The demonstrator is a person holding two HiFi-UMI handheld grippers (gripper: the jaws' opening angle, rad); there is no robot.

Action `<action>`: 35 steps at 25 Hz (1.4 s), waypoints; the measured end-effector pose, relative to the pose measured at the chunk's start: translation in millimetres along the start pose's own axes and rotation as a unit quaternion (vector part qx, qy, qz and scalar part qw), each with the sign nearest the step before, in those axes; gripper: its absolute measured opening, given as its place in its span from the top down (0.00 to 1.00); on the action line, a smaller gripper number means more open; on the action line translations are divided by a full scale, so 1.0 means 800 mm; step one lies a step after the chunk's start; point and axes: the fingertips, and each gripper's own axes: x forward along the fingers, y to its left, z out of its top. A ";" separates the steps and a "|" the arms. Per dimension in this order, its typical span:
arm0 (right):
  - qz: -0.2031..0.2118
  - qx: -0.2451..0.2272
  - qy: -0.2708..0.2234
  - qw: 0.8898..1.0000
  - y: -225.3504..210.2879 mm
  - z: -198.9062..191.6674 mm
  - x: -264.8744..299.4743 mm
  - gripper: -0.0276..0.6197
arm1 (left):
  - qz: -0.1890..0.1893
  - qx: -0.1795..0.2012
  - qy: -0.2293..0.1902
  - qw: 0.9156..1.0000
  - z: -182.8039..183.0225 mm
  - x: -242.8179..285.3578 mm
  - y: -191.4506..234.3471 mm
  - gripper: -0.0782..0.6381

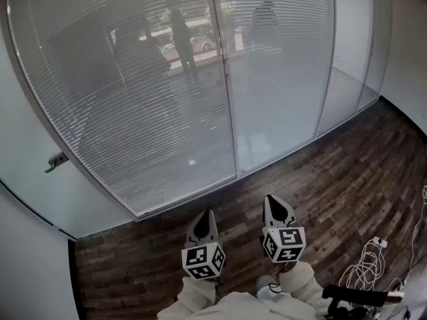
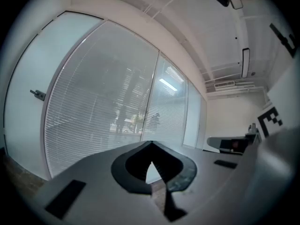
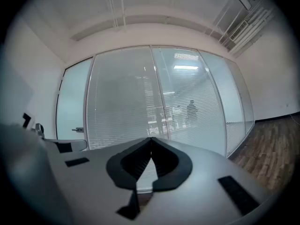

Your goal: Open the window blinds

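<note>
Here the blinds (image 1: pixel 153 99) hang full-length across the glazed wall ahead, slats lowered and only partly tilted, so shapes beyond show dimly through; they span the two wide panes on either side of the mullion (image 1: pixel 225 79), with narrower panes further right; the task looks not yet begun, since neither tool is near them

The left gripper (image 1: pixel 205 216) and the right gripper (image 1: pixel 273 204) sit side by side low in the head view, close to the body and well apart from the glass, both pointing level at the wall; this reads as a ready stance, held while the person faces the blinds and picks a place to reach; each claw is pressed together at the tips with nothing between, as each gripper view shows, probably because there is nothing to grasp yet

No cord, wand or knob for the slats can be made out in any view; a handle (image 1: pixel 57 161) juts from the frosted door at left, apart from the blinds; finding the control seems the step in hand; loose cables (image 1: pixel 363 269) lie on the wood floor (image 1: pixel 347 179) at right, clear of the way forward
</note>
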 end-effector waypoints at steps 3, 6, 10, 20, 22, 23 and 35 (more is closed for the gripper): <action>0.001 0.001 -0.003 1.000 -0.007 0.003 0.022 0.94 | -0.007 0.007 -0.003 1.000 0.000 0.019 -0.001 0.90; 0.005 0.000 -0.007 1.000 -0.014 0.005 0.052 0.94 | -0.005 0.007 -0.005 1.000 0.000 0.047 0.006 0.90; 0.016 0.001 -0.005 1.000 -0.024 0.006 0.112 0.94 | 0.009 -0.001 0.000 1.000 -0.003 0.096 0.028 0.90; 0.056 -0.001 -0.016 0.998 -0.106 0.056 0.322 0.94 | 0.038 0.006 -0.010 0.999 0.040 0.318 0.042 0.90; 0.059 -0.002 -0.011 0.998 -0.128 0.061 0.358 0.94 | 0.039 0.006 -0.013 0.999 0.049 0.362 0.039 0.90; 0.060 -0.003 -0.007 0.998 -0.140 0.062 0.374 0.94 | 0.040 0.008 -0.013 0.999 0.051 0.381 0.038 0.90; 0.064 -0.006 0.022 0.998 -0.187 0.050 0.543 0.94 | 0.065 0.004 -0.002 0.998 0.054 0.531 0.086 0.90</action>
